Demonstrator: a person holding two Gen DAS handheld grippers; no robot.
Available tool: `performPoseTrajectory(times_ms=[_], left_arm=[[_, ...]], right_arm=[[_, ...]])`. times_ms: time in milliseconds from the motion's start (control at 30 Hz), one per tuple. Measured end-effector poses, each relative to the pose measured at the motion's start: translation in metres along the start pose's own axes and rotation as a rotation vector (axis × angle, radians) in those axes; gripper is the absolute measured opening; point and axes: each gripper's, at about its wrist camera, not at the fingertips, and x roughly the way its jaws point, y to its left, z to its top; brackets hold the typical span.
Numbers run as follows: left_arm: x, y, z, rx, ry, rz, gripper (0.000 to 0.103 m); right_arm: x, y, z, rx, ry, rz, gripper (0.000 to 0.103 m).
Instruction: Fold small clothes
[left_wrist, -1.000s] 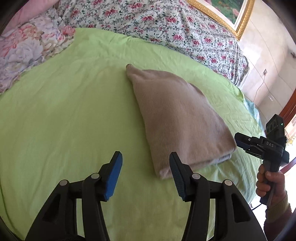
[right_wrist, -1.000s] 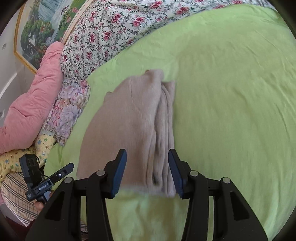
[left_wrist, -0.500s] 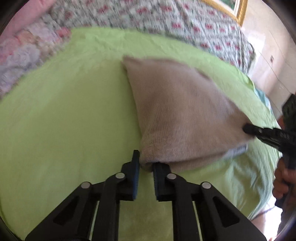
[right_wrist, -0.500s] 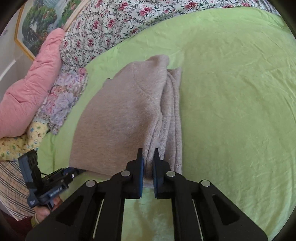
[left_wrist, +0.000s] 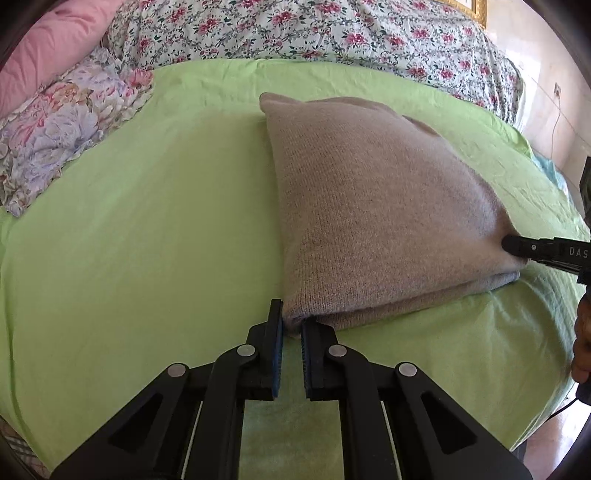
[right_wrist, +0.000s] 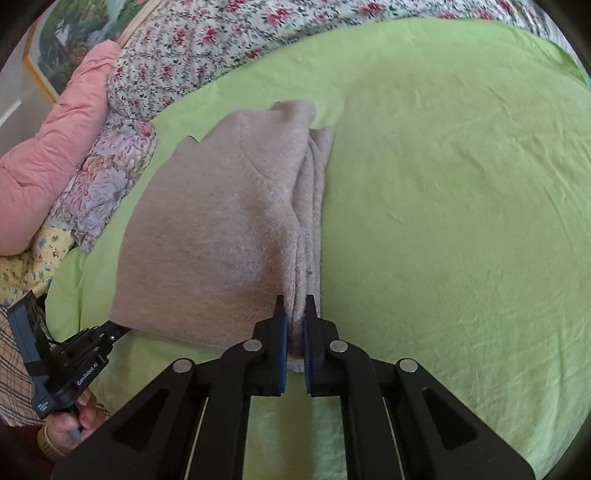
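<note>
A folded beige knit garment (left_wrist: 369, 206) lies on the green bedsheet (left_wrist: 147, 240). My left gripper (left_wrist: 291, 325) is shut on the garment's near left corner, the knit pinched between its blue pads. In the right wrist view the same garment (right_wrist: 221, 229) shows stacked folded layers along its right side. My right gripper (right_wrist: 294, 317) is shut on the near end of those layers. Each gripper appears in the other's view: the right one (left_wrist: 517, 247) at the garment's right corner, the left one (right_wrist: 114, 328) at its left corner.
A flowered quilt (left_wrist: 332, 29) and pink and floral pillows (left_wrist: 66, 110) border the sheet at the back and left. A framed picture (right_wrist: 66, 40) hangs behind. A person's hand (right_wrist: 74, 421) holds the left gripper's handle. Bare green sheet (right_wrist: 461, 203) spreads to the right.
Both grippers went from wide open to shut on the garment's near corners. The left one moved forward and down to the corner; the right one sank slightly onto the folded layers.
</note>
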Motion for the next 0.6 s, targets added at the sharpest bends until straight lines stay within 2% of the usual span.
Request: performPoseTrajectory(times_ms=[133,267,367,600], left_arm=[[0.002,0.005,0.002,-0.017,0.01,-0.025,0.007],[-0.001,0.013,0.001,-0.034,0.025,-0.091,0.007],[-0.007,0.019,-0.001,-0.036,0.032,-0.138,0.007],[-0.029,0.038,-0.002,-0.073,0.019,-0.228,0.007]], right_arm=[[0.002,0.005,-0.001,-0.046,0.011,-0.037,0.007],[0.0,-0.001,-0.002,-0.009,0.003,-0.024,0.008],[0.0,-0.006,-0.005,0.029,0.018,-0.004,0.017],[-0.016,-0.001,-0.006,0.049,0.005,0.01,0.021]])
